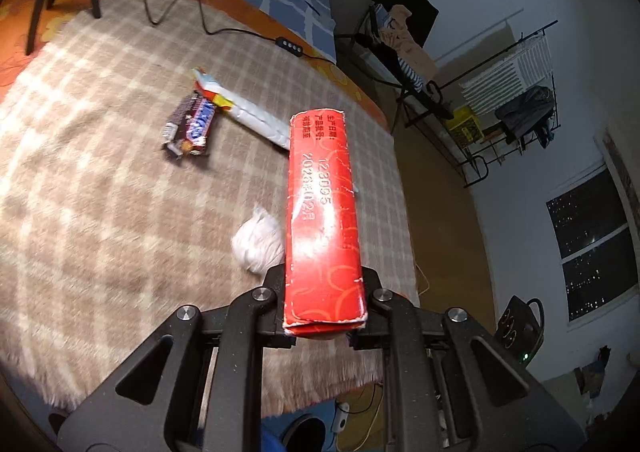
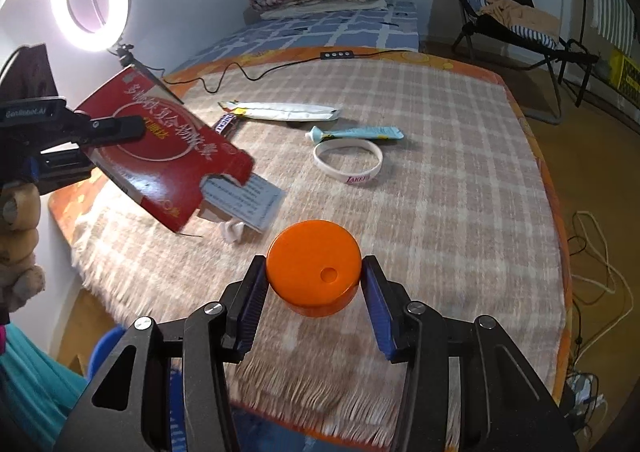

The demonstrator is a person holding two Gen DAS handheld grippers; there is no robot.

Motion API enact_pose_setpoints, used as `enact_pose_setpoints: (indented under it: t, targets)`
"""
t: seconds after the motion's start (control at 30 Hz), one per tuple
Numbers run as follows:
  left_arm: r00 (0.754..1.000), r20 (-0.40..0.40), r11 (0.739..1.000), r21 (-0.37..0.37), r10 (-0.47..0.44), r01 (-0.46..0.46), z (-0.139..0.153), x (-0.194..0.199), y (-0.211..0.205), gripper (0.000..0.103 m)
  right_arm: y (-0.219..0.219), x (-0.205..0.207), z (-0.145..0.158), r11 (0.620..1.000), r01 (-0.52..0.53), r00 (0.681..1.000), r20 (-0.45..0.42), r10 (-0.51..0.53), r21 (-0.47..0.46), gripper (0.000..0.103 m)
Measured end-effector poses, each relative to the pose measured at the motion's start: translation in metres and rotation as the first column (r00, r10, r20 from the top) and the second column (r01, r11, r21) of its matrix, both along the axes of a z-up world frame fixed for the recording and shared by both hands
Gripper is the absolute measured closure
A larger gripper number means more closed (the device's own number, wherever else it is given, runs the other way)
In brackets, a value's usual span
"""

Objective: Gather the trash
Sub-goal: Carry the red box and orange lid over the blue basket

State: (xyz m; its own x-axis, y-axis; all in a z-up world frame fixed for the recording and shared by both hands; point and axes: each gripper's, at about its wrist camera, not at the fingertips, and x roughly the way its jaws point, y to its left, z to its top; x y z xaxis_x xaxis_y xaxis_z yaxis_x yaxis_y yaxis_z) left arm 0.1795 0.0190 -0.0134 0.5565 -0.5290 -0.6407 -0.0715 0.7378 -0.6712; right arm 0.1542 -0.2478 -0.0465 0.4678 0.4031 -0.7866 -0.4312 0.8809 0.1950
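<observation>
Gripping a flattened red carton (image 1: 323,220), the left gripper (image 1: 324,304) has its jaws closed on the carton's near end, held above the plaid blanket (image 1: 100,172). White print runs along the carton's narrow edge; the right wrist view shows its broad face with white characters and a grey leaflet (image 2: 248,200) sticking out. Right gripper (image 2: 314,280) clamps an orange round lid (image 2: 312,268). Candy wrapper (image 1: 192,124), crumpled tissue (image 1: 258,244), tube (image 2: 356,133), wristband (image 2: 348,162) lie on the blanket. The carton partly hides the tissue and white wrapper (image 1: 248,112).
</observation>
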Motion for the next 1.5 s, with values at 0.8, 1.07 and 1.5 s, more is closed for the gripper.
enact_pose_setpoints:
  t: [0.8, 1.07, 1.5]
  targets:
    - [0.994, -0.094, 0.998, 0.03, 0.057, -0.054, -0.029, -0.207, 0.058, 0.088, 0.038, -0.14, 0.007, 0.974, -0.212, 0.975, -0.045, 0.216, 0.078, 0.057]
    - [0.978, -0.203, 0.997, 0.071, 0.049, -0.035, -0.076, -0.243, 0.048, 0.088, 0.055, -0.171, -0.028, 0.964, -0.261, 0.957, -0.119, 0.265, 0.049, 0.057]
    - [0.956, -0.293, 0.97, 0.227, -0.016, 0.086, -0.117, -0.26, 0.009, 0.088, 0.076, -0.196, -0.073, 0.947, -0.321, 0.926, -0.209, 0.313, -0.003, 0.057]
